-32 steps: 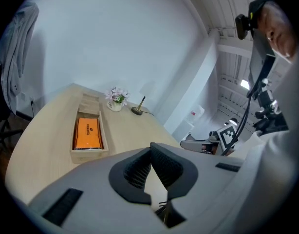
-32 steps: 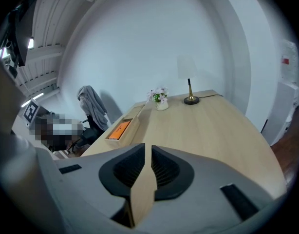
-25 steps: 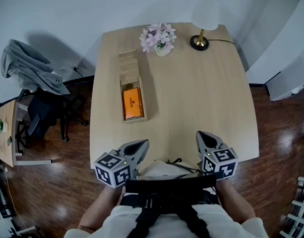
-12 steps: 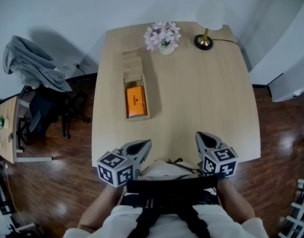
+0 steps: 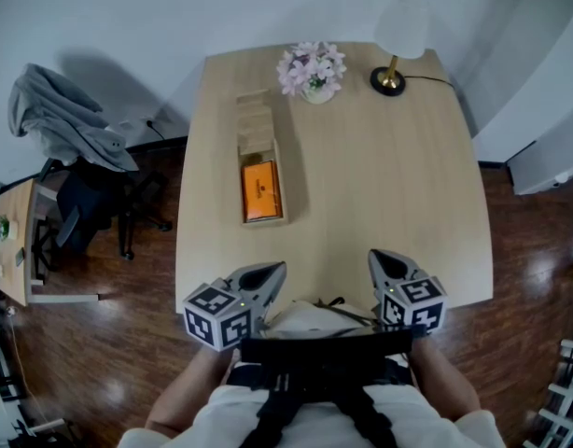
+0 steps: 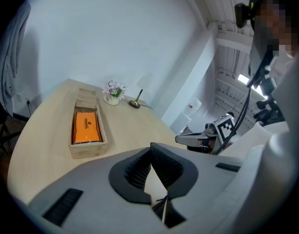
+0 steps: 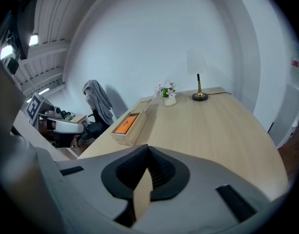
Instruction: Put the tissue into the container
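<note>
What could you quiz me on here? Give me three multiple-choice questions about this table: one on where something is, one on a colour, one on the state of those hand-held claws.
1. Where in the wooden box does the flat pack lie?
A. the end away from the flowers
B. the middle
C. the end next to the flowers

2. What colour is that pack?
A. blue
B. orange
C. green

3. How do the jaws of the right gripper stand?
A. wide apart
B. clamped on the pack
C. shut on nothing

Answers:
1 A: the head view shows it in the box's near end, with only wood showing in the rest.
2 B: it is orange in every view.
3 C: the right gripper view shows the jaws together with nothing between them.
</note>
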